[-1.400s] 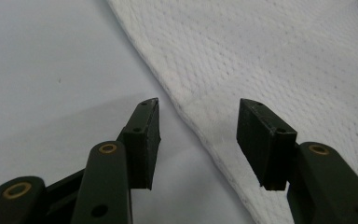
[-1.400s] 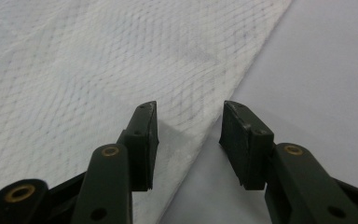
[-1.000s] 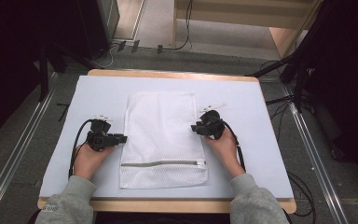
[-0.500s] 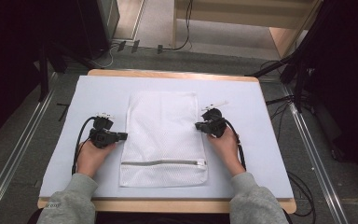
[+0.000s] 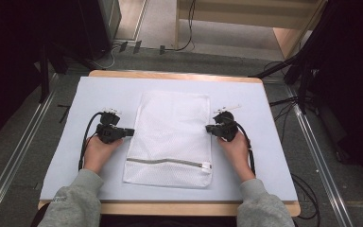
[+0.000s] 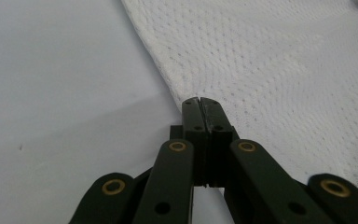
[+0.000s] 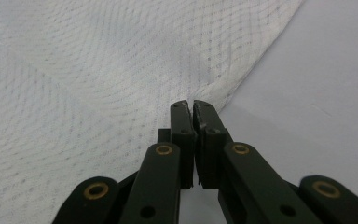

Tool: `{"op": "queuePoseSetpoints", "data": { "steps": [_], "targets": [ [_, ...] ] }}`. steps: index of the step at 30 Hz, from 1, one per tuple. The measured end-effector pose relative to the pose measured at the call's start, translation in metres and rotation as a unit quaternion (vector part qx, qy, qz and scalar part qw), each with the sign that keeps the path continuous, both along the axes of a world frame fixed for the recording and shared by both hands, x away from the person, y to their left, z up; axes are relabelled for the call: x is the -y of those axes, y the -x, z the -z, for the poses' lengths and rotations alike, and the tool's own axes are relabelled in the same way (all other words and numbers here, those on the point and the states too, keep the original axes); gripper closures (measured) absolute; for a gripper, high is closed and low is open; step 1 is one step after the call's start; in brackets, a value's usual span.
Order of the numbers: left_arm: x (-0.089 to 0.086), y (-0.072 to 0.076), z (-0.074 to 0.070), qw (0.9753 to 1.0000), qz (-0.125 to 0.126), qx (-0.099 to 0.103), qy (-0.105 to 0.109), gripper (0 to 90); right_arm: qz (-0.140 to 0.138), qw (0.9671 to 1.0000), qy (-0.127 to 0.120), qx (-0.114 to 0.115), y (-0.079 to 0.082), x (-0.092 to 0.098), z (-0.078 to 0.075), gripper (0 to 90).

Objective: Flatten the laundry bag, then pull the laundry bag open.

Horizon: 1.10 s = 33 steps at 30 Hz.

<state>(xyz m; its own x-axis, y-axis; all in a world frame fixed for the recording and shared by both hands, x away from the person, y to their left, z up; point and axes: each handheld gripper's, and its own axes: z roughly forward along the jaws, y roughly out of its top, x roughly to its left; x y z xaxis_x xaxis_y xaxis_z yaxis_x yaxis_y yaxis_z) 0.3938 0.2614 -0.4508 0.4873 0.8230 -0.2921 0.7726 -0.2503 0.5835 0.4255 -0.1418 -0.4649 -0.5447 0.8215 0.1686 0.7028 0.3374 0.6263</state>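
Pale blue mat (image 5: 99,94) over wooden table (image 5: 170,75). White mesh laundry bag (image 5: 170,137) flat between both grippers, zipper (image 5: 165,162) end nearest the person. Left gripper (image 5: 131,132) pinching the bag's near side edge, jaws pressed together on mesh (image 6: 261,70). Right gripper (image 5: 208,128) likewise clamped on the opposite edge (image 7: 214,93).

My left claw (image 5: 131,132) sits toward the table's left edge, pointing inward, its jaws pressed together in the left gripper view (image 6: 200,101). My right claw (image 5: 208,128) mirrors it toward the right edge, pointing inward too, its jaws nearly together with a thin slit between the tips (image 7: 190,105). Both my forearms, in grey sleeves, come up over the near edge, each hand wrapped around its tool.
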Motion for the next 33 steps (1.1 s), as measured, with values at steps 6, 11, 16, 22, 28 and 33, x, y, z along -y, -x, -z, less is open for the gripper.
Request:
{"op": "queuePoseSetpoints", "data": {
  "steps": [6,11,16,22,28,33],
  "targets": [
    [0.005,-0.008,-0.001,1.0000,0.000,0.003,0.001,90.0,0.008,1.0000,0.001,0.005,-0.006,0.003,0.002,89.1],
    [0.002,-0.012,-0.001,0.9999,-0.012,0.006,0.001,90.0,0.004,0.9999,0.007,0.013,-0.019,-0.003,0.002,88.8],
    [0.001,-0.015,0.000,1.0000,-0.009,0.000,-0.001,90.0,-0.002,0.9997,0.006,0.025,-0.028,-0.005,0.004,88.1],
    [0.000,-0.015,0.001,0.9999,-0.001,-0.007,0.011,80.6,-0.001,0.9997,-0.013,0.018,-0.029,-0.002,0.004,78.1],
    [0.004,-0.009,-0.007,0.9995,0.020,0.004,0.023,64.7,-0.001,0.9991,-0.039,0.019,-0.026,0.002,-0.001,63.1],
    [0.007,-0.005,-0.009,0.9994,0.031,0.007,0.012,53.0,-0.008,0.9983,-0.054,0.018,-0.022,0.005,-0.007,55.8]
  ]
}}
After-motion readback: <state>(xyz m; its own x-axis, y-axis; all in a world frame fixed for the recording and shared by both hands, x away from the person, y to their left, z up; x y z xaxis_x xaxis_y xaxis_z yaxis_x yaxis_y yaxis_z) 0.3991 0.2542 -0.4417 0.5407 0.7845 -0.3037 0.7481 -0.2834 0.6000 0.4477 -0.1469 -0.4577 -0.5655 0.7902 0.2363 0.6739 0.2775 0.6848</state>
